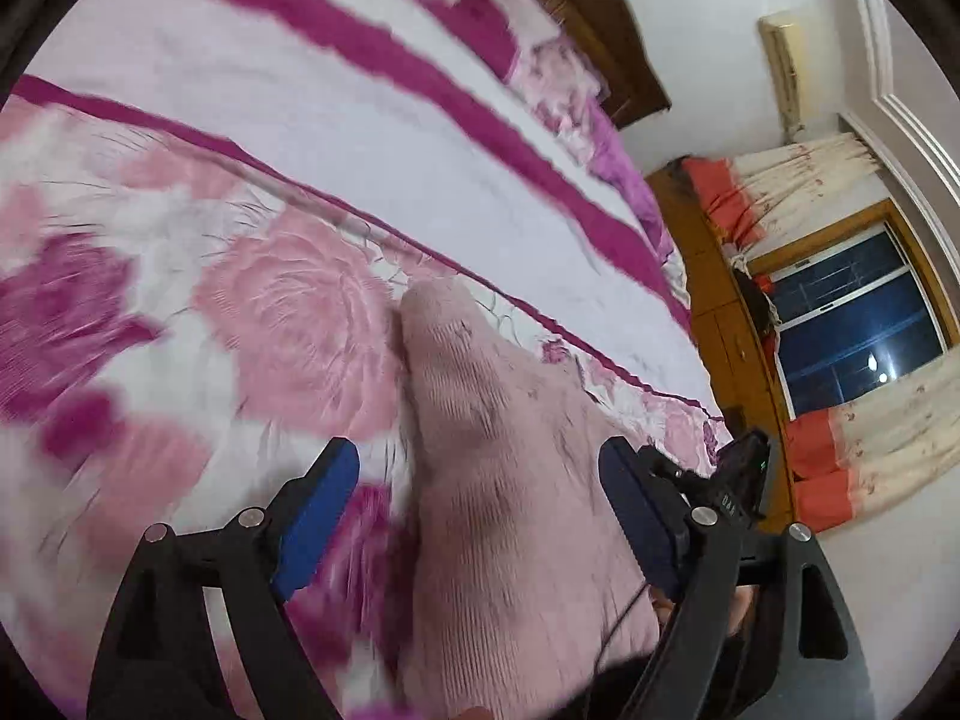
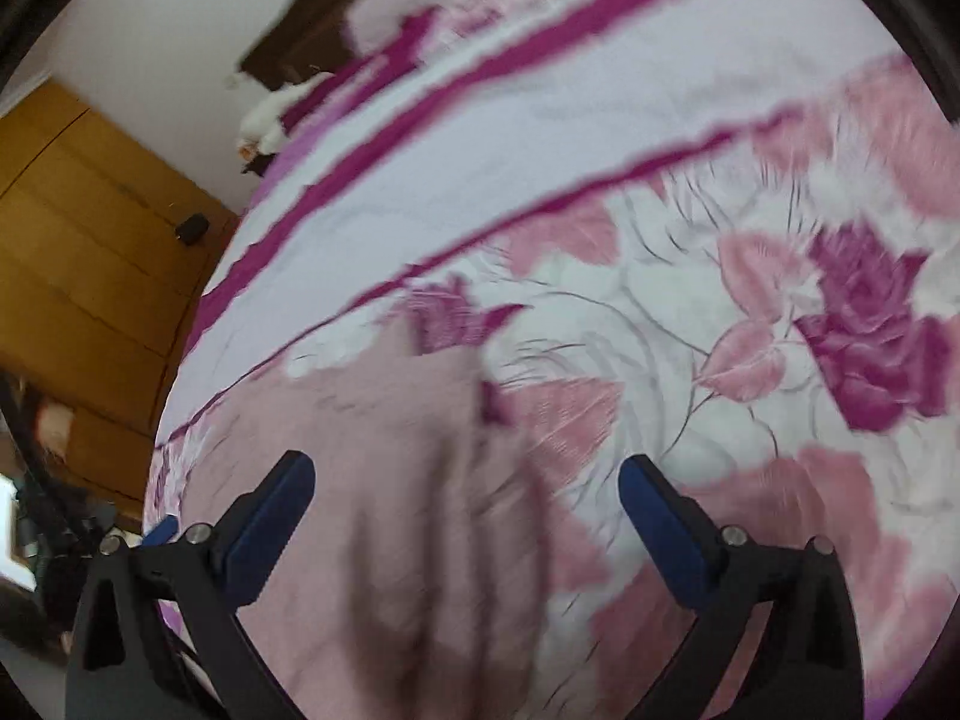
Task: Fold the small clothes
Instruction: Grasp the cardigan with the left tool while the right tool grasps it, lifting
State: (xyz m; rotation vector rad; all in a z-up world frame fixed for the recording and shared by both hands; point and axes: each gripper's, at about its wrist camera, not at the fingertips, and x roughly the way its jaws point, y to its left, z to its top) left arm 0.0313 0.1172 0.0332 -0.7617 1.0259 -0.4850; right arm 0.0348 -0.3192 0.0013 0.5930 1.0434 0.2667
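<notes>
Two tools over the bed [image 1: 372, 138], both pointing down at a slant. Left tool [image 1: 480, 474]: jaws stand wide, blue pads clear of the cloth on either side. Right tool [image 2: 467, 492]: jaws wide too, pads not pressing on anything.

Pink knit garment [image 1: 510, 480] lies flat on the flowered bedspread, near the bed's edge. Ribbed fabric, pale pink, dark smudges on it. One narrow end tapers to a rounded tip that points up the bed, toward the magenta stripe. In the left view the garment runs up between the pads; in the right view it [image 2: 408, 480] sits under the left pad and the gap, blurred.

Bedspread: big pink and magenta roses on white near the tools, plain white with magenta bands farther off. Dark wooden headboard [image 1: 600, 30] at the far end. Window [image 1: 852, 330] dark, cream and orange curtains [image 1: 798, 180] beside it. Wooden wardrobe [image 2: 78, 252] past the bed's side in the right view.
</notes>
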